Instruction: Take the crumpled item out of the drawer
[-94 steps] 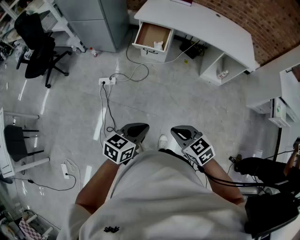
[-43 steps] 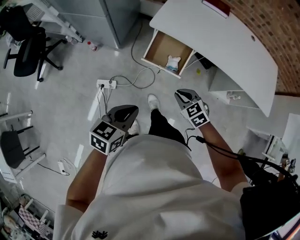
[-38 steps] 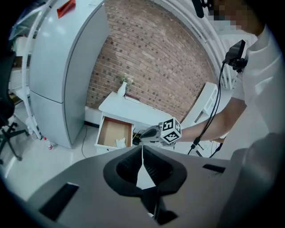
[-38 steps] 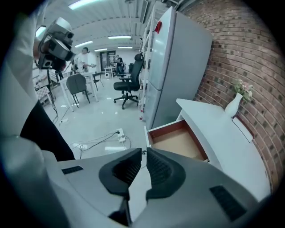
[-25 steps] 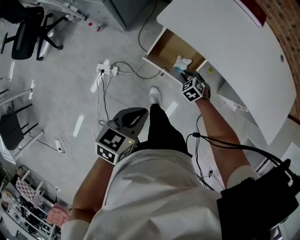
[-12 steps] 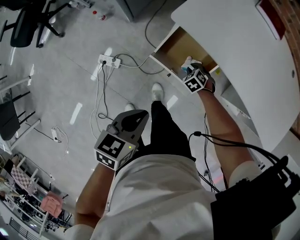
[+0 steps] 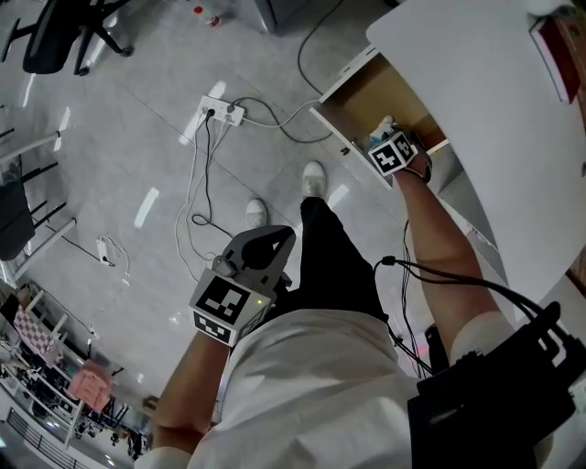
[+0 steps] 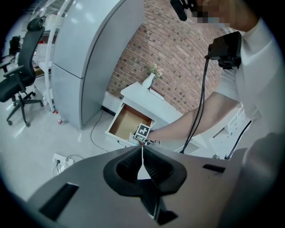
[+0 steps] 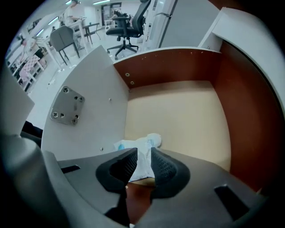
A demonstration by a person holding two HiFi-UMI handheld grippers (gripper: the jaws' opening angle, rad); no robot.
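The drawer (image 7: 366, 96) stands pulled out from under the white desk (image 7: 476, 82). On its tan floor (image 9: 178, 111), near the front left corner, lies the crumpled white item (image 9: 144, 143) with a bit of blue on it. My right gripper (image 9: 143, 153) reaches down into the drawer, and its jaws are closed on the item, which fills the narrow gap between them. In the head view only a white scrap of the item (image 7: 381, 125) shows past the right gripper (image 7: 383, 136). My left gripper (image 7: 275, 240) hangs shut and empty at hip height, away from the drawer (image 8: 124, 122).
A power strip (image 7: 224, 112) with loose cables lies on the floor left of the drawer. The person's shoes (image 7: 314, 179) stand just in front of it. A grey cabinet (image 8: 89, 58) rises to the left of the desk, and an office chair (image 7: 55, 27) is farther left.
The person has walked up to the desk. My right gripper has gone down into the drawer and its jaws have come onto the crumpled item. The left gripper stayed at the side.
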